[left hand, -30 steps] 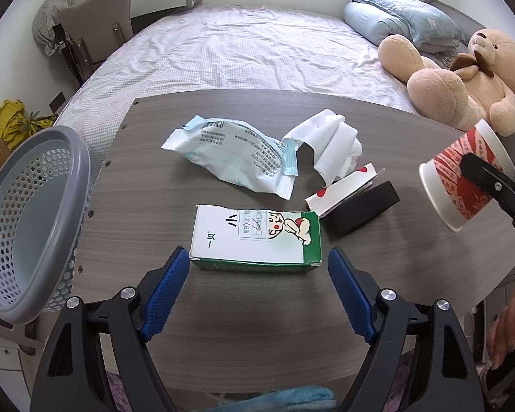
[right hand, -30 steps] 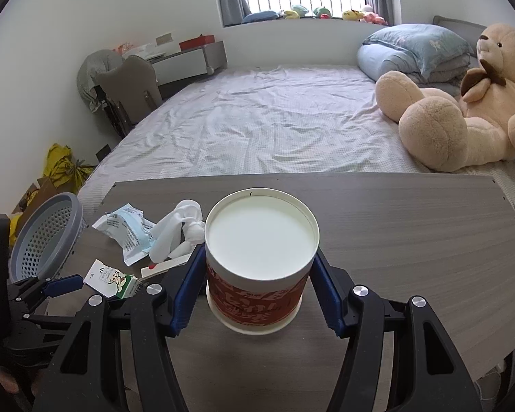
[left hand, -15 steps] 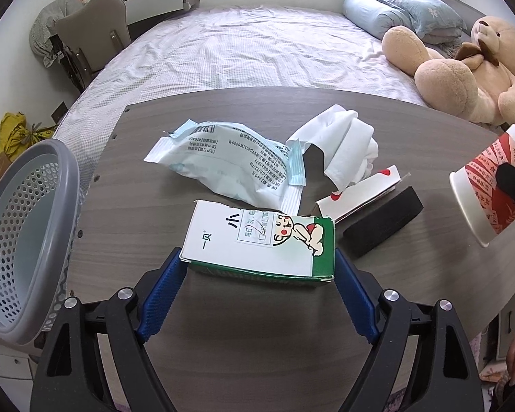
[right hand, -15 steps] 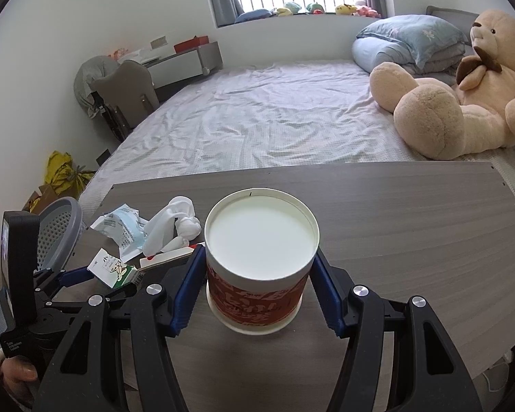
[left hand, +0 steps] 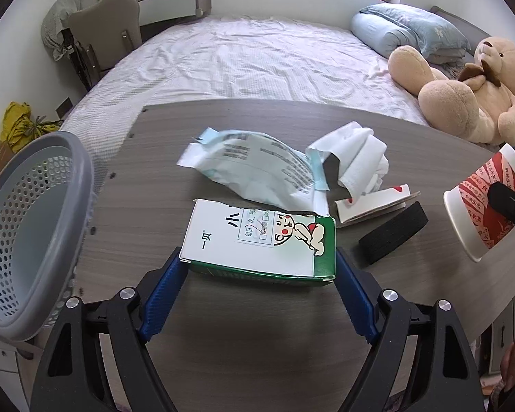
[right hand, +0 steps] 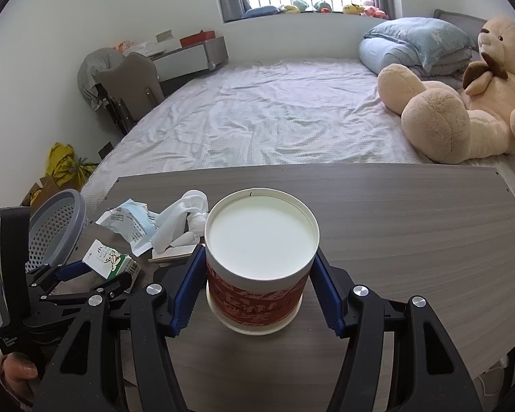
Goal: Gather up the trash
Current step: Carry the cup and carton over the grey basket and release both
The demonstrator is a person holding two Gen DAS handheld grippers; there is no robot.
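My left gripper [left hand: 257,274] is shut on a white and green carton [left hand: 261,243] and holds its near end tilted up off the grey wooden table [left hand: 257,336]; the carton also shows in the right wrist view [right hand: 110,262]. My right gripper [right hand: 257,274] is shut on a red and white paper cup [right hand: 259,264], held above the table; the cup also shows at the right in the left wrist view [left hand: 480,206]. A grey perforated basket [left hand: 27,226] stands at the table's left edge.
On the table behind the carton lie a pale blue wrapper [left hand: 257,171], a crumpled white tissue [left hand: 357,158], a small red and white card box [left hand: 374,202] and a black block [left hand: 393,237]. A bed [left hand: 257,58] with a teddy bear [left hand: 470,99] lies beyond.
My left gripper has moved forward around the carton, closed on it and lifted its near end. My right gripper still holds the cup and has shifted only slightly.
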